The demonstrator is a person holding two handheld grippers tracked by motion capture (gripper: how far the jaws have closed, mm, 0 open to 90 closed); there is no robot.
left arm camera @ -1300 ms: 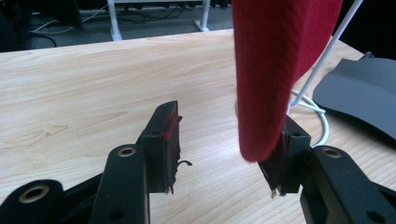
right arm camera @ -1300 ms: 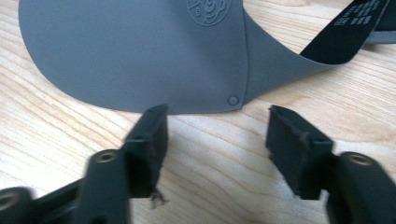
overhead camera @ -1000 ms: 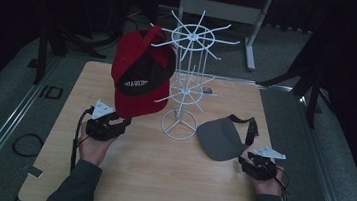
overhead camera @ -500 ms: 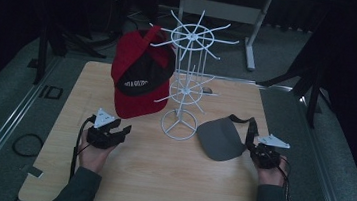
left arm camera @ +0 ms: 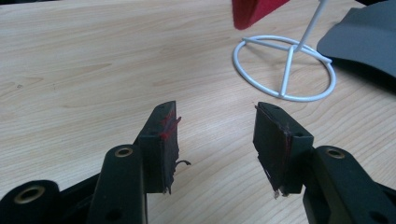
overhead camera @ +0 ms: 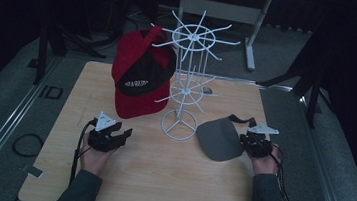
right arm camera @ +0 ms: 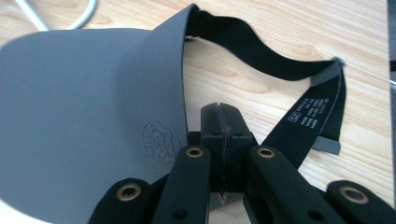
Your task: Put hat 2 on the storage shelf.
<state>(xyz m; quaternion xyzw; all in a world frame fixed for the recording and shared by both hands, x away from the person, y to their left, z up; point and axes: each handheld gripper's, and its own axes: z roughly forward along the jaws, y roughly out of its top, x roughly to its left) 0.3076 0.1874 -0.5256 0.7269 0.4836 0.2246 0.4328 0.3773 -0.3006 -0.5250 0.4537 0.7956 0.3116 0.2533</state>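
Wooden table (overhead camera: pixel 168 180), red cap (overhead camera: pixel 141 76) on rack (overhead camera: pixel 184 81)

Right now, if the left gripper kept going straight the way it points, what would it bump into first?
Probably the white wire stand's round base. The open left gripper has bare wooden table ahead first; depth is hard to judge.

The cap (overhead camera: pixel 141 79) is red with a black patch. The wire rack (overhead camera: pixel 187 76) is white. The visor (right arm camera: pixel 88 121) is grey with a black strap (right arm camera: pixel 261 51). The desk (overhead camera: pixel 168 180) is light wood with thin lines.
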